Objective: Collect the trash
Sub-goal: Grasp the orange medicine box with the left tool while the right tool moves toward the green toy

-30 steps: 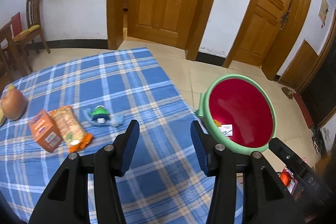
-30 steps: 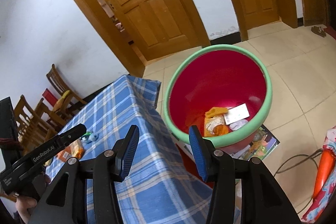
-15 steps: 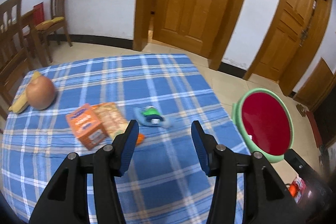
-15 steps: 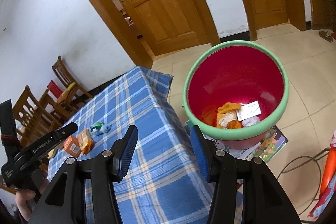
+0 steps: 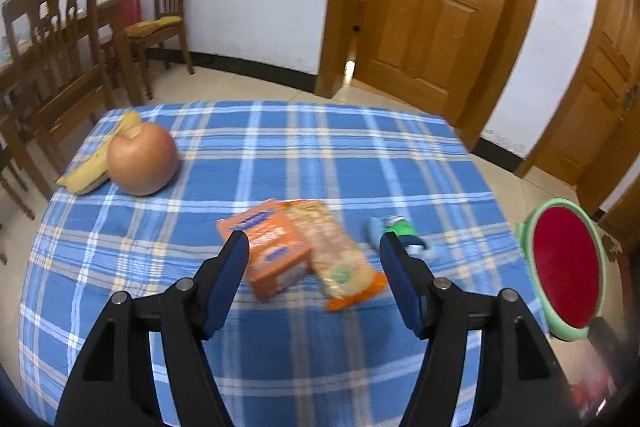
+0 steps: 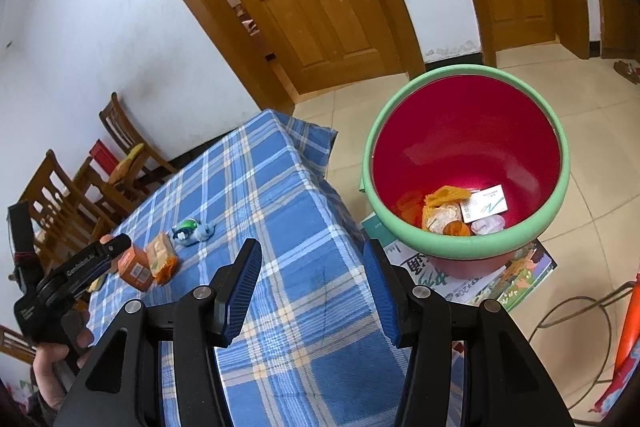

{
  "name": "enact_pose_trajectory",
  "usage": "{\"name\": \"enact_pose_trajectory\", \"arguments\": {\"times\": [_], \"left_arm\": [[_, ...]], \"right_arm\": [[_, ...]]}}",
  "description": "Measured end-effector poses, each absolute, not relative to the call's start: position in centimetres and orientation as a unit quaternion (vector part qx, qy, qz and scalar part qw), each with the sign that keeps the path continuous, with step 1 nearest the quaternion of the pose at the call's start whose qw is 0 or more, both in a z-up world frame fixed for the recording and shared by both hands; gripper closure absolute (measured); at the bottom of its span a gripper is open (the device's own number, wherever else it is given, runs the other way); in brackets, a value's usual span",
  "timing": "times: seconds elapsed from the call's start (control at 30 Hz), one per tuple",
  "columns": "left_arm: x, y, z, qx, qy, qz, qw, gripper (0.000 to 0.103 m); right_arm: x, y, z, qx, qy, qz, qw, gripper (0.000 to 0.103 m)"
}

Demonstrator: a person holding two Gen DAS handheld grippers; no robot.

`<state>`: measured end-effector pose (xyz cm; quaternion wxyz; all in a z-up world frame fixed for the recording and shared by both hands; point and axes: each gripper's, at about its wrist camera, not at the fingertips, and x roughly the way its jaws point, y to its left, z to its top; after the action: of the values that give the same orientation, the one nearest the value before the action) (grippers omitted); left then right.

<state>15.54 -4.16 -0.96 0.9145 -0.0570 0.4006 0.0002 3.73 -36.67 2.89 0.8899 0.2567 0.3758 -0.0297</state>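
Orange box just beyond open left gripper jaws

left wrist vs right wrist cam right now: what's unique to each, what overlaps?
Left wrist only: the apple and banana at the table's far corner.
Right wrist only: the trash inside the red bin, the printed papers beneath it, and the left gripper seen from outside.
Both: orange box, snack packet, green-and-blue wrapper, blue plaid tablecloth.
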Motion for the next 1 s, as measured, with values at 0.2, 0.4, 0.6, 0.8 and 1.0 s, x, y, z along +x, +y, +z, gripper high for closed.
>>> {"name": "enact_pose_trajectory", "arguments": {"times": [0.2,0.4,0.6,0.8,1.0], "left_arm": [[16.9,-2.9,-2.9,-0.062,0.416,0.027,0.907,0.035],[17.8,-2.4,-4.3,-0.067,0.426,0.033,0.901,0.035],[17.7,-1.9,-4.6,-0.069,0.424,0.023,0.903,0.040],[17.3,-1.4,-4.4,-0.070,0.420,0.008,0.905,0.041],[16.9,-0.4,-3.0,-0.055,0.405,-0.008,0.912,0.041]], "right_arm": [[4.3,-36.2,2.4,0.254,0.385,-0.028,0.887,0.049],[4.8,-35.8,2.2,0.248,0.392,-0.025,0.885,0.048],[5.2,-35.5,2.1,0.243,0.396,-0.024,0.885,0.048],[5.6,-34.6,2.2,0.237,0.400,-0.015,0.885,0.048],[6.4,-33.1,2.7,0.221,0.403,-0.005,0.888,0.048]]}}
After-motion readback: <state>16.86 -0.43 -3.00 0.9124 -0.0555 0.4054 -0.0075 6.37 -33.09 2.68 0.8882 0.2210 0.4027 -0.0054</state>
